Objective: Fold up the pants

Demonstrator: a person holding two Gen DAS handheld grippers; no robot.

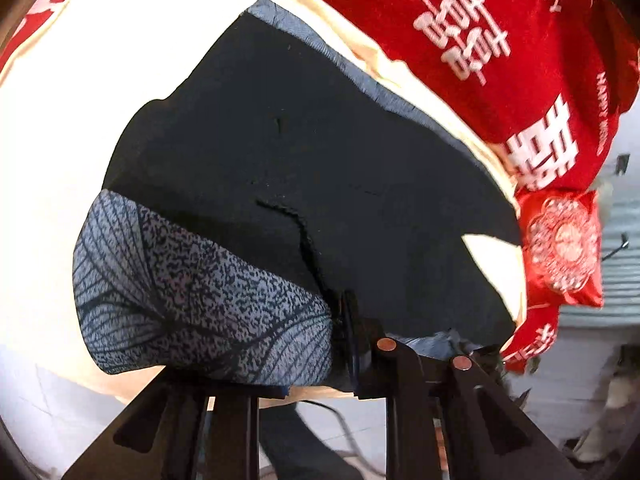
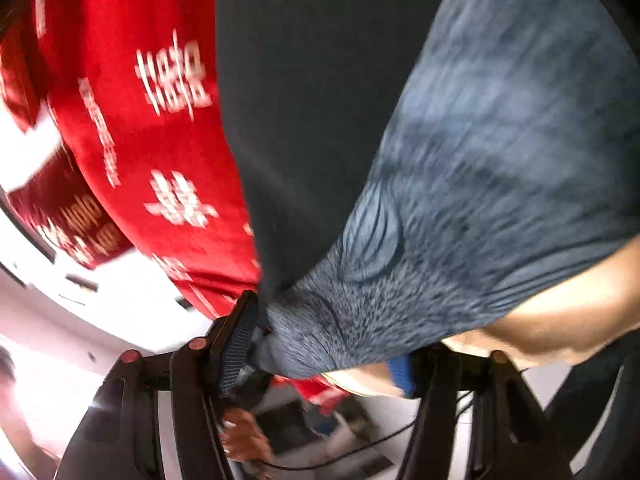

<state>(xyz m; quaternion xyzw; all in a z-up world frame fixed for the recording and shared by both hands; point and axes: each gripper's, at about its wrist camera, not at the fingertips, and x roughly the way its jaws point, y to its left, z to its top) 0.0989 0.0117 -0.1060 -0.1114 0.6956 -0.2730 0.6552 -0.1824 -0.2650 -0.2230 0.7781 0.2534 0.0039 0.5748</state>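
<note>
1. Evidently, the pants [image 1: 280, 152] were spread across a cream sheet [image 1: 72, 120] on the bed, with a red quilt [image 1: 500, 40] bunched along the far side, so that a flat surface was left for folding.
2. In the left wrist view, the left gripper [image 1: 424, 356] was seen with its jaws drawn narrow at the near edge of the dark cloth; a bit of blue-grey fabric lay between them, so a pinch on the hem was judged likely (the pads themselves were hidden).
3. A patterned, leaf-printed part of the pants [image 1: 192, 292] was folded over beside that gripper, presumably as the layer being carried across.
4. In the right wrist view, the right gripper [image 2: 320, 356] was held close under the lifted garment [image 2: 480, 160], and bunched fabric was pressed against its ribbed left pad [image 2: 238, 348].
5. Its other finger stood apart, so a true clamp could not be confirmed.
6. The cloth was raised at both ends, apparently so that one half could be laid over the other.
</note>
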